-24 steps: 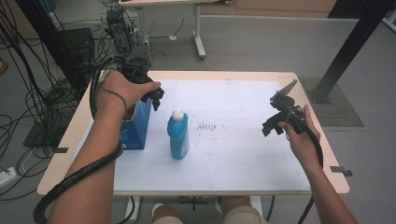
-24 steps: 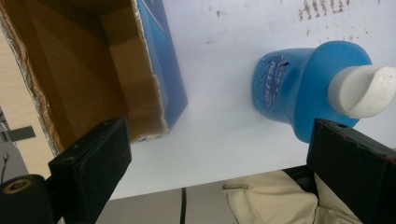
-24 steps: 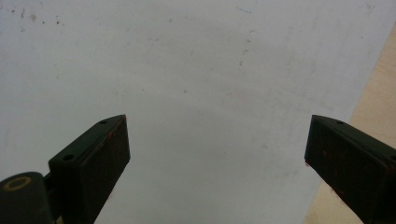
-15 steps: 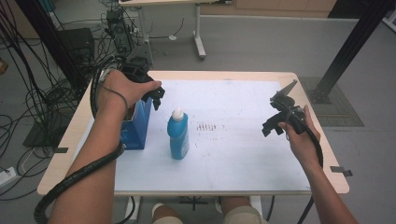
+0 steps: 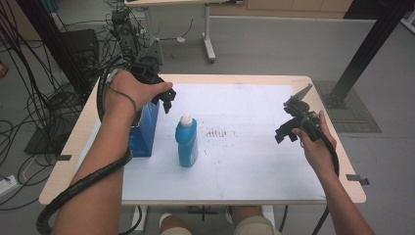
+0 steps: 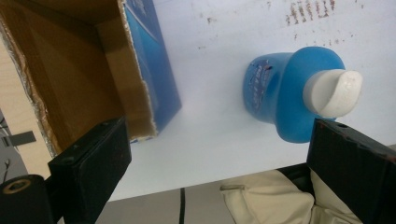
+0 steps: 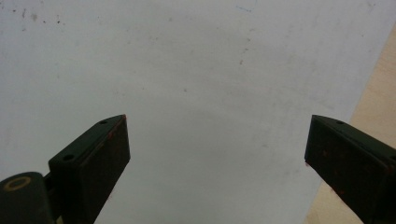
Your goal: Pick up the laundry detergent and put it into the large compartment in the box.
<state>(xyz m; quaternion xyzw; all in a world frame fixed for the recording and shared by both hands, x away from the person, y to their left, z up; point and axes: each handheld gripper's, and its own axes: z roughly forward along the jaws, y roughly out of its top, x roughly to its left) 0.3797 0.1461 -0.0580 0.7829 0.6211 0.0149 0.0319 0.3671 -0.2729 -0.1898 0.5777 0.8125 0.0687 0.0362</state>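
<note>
While the person's left hand holds the left tool above the far left part of the table, that tool's jaws stand wide apart with nothing between them. In the left gripper view the camera looks down past the two black jaws: the blue bottle with its white cap stands upright on the white sheet just beyond the jaw at the right of that view, apart from it, and the open blue carton, brown inside, stands just beyond the jaw at the left. In the high view the bottle stands below and slightly right of this tool, near the carton but not touching it, and the carton sits right under the left hand. The right tool, held in the right hand, hangs over the right side of the table, well apart from both things; its jaws are spread wide too, with only bare white sheet and a strip of the table's wooden edge beneath them. A patch of small dark marks lies on the sheet between the bottle and the right tool.
</note>
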